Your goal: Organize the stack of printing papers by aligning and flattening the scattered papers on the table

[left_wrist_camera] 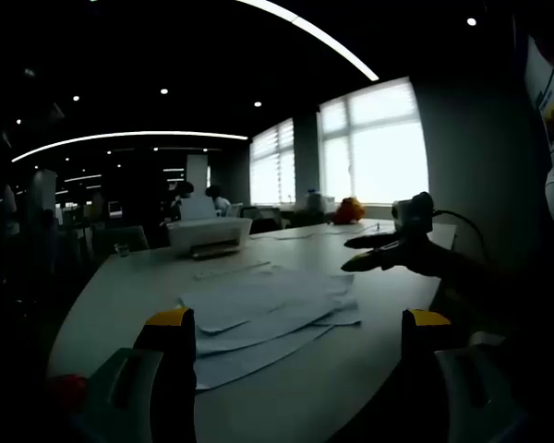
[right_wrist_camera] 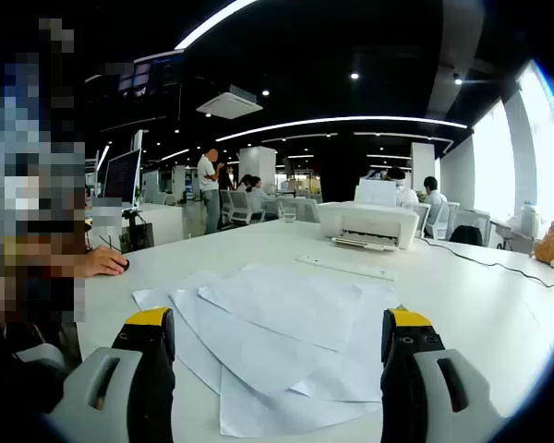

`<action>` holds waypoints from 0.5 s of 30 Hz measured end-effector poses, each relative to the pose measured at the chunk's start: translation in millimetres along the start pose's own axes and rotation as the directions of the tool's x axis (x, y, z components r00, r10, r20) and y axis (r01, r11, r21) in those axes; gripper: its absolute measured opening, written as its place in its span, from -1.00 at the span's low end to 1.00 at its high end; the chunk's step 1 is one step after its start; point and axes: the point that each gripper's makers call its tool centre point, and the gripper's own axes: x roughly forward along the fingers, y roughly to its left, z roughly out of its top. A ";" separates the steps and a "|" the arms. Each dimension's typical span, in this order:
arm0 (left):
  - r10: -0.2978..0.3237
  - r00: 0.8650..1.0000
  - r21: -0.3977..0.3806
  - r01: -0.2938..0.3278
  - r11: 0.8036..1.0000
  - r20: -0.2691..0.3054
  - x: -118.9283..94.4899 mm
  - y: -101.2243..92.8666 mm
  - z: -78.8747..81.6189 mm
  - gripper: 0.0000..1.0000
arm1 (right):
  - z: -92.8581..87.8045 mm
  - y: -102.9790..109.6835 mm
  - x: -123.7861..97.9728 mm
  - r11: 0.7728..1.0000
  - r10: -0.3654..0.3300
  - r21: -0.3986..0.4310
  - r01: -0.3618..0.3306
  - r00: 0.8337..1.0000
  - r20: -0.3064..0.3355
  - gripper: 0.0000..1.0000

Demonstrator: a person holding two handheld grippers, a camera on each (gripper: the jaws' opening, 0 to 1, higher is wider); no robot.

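While papers were left scattered on the desk, both grippers were held apart, seemingly above them.

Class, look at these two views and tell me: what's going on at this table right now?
A person holds a two-jaw gripper in each hand over a white table. Loose sheets of printing paper lie scattered and overlapping, not yet aligned. The left gripper and the right gripper both hover with jaws open, touching nothing. The right gripper also shows in the left gripper view, out over the table's edge. Beyond the sheets lie a white ruler and a white printer.
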 end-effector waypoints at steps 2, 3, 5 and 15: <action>0.000 1.000 -0.001 0.000 1.000 0.000 0.0 0.0 -0.1 0.89 | -0.3 0.7 -0.2 1.000 0.000 -0.003 0.000 1.000 -0.001 0.76; -0.001 1.000 -0.001 0.001 1.000 0.001 -0.1 0.1 -0.1 0.89 | -0.5 0.7 -0.3 1.000 -0.001 -0.004 0.001 1.000 -0.002 0.76; 0.000 1.000 0.000 0.000 1.000 0.002 -0.4 0.4 0.4 0.89 | -0.7 -0.4 0.1 1.000 -0.001 -0.003 0.001 1.000 -0.004 0.76; 0.001 1.000 -0.002 -0.001 1.000 0.004 -0.7 0.9 0.4 0.89 | -1.0 -5.9 -1.4 1.000 -0.009 0.000 0.009 1.000 -0.004 0.76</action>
